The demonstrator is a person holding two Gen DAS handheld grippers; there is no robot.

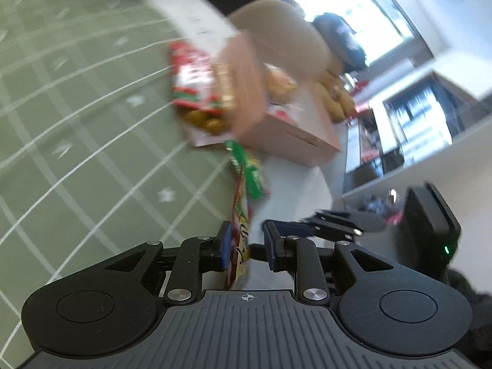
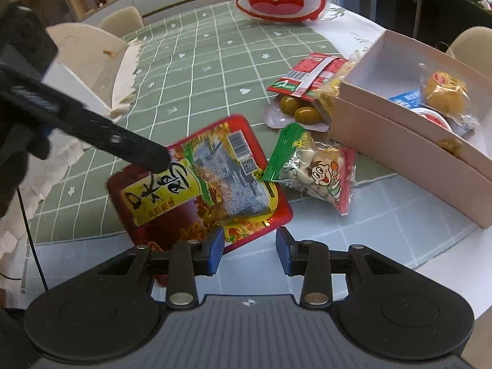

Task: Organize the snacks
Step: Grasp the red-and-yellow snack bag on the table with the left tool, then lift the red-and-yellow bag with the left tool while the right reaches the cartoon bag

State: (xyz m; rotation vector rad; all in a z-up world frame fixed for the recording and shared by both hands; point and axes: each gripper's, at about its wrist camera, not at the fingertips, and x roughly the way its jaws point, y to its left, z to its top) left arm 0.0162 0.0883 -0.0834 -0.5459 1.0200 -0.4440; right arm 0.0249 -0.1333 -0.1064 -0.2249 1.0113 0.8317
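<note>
Left wrist view: the left gripper (image 1: 246, 247) has the edge of the red snack packet (image 1: 240, 230) between its blue pads, jaws narrow but with a gap at the right pad; the left pad seems to touch the film, and whether it is gripped I cannot tell. The packet stands on edge ahead of the fingers, with the pink box (image 1: 286, 132) further ahead. The gripper tilts downward toward the green checked tablecloth (image 1: 77, 107). The step in hand looks like moving this packet toward the box.

Right wrist view: the right gripper (image 2: 249, 250) hovers, jaws partly parted and empty, angled steeply down; the red packet's near corner lies just ahead of its left pad. The green-and-white candy bag (image 2: 313, 169) lies ahead and slightly right, the box beyond to the right. Next it should probably steady the packet.
</note>
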